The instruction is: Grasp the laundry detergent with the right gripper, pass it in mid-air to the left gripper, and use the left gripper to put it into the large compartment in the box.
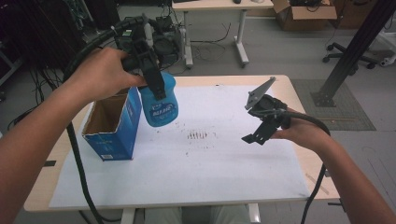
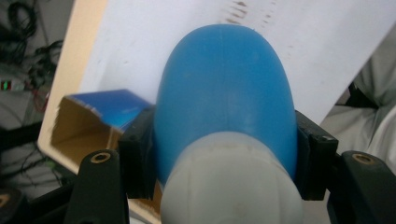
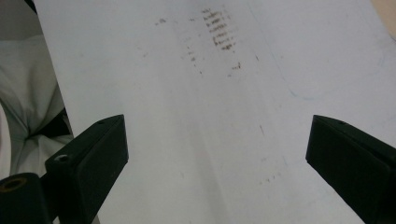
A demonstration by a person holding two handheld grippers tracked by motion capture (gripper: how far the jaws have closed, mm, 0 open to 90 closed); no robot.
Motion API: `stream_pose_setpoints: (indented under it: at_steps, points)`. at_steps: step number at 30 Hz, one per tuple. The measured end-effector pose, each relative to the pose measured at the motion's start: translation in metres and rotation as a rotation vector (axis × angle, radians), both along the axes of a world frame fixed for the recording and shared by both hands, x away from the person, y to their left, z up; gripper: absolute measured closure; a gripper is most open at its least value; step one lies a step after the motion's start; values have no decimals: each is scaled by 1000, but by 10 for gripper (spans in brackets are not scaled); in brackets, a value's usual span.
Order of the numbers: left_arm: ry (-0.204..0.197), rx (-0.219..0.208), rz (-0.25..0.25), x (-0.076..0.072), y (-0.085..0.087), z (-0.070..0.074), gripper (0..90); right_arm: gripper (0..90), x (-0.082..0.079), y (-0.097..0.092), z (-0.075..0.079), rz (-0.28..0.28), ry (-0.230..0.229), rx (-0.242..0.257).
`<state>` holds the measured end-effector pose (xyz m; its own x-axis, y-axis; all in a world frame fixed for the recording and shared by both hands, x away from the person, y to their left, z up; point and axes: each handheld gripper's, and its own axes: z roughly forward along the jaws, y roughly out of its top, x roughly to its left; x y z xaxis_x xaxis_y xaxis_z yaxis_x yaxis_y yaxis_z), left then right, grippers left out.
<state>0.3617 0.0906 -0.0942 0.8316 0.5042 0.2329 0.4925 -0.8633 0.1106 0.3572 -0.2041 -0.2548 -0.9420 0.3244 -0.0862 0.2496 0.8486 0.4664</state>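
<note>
In the high view, a wooden table (image 1: 285,88) under a white sheet (image 1: 210,163) with brown marks stands on a grey floor among desks and cables; the left gripper (image 1: 156,88) holds a blue bottle (image 1: 161,105) in the air beside an open blue box (image 1: 114,126), its long axis upright, bottom down, while the right gripper (image 1: 259,133) hovers well apart. The left gripper view looks along the bottle (image 2: 224,93), white cap nearest, jaws clamped on both sides. In the right gripper view the jaws stand wide, empty, over the sheet (image 3: 210,116).
</note>
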Motion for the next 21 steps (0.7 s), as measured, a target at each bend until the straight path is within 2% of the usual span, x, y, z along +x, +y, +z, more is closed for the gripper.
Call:
stream_pose_setpoints:
  at_steps: [4, 8, 11, 18, 21]
  points:
    - [-11, -3, 106, 6, 8, 14, 379, 58, -1, -17, 2, -24, 3, -12]
    - [-44, -24, 206, 13, 20, 25, 379, 60, -4, -29, 4, -43, 3, -29]
    - [-63, -23, 289, 16, 30, 31, 380, 62, -5, -37, 7, -53, 1, -30]
    - [-107, -59, 513, 25, 60, 48, 383, 70, -11, -51, 11, -61, -14, -34]
    - [-132, -63, 588, 27, 74, 54, 383, 71, -11, -55, 12, -66, -11, -39]
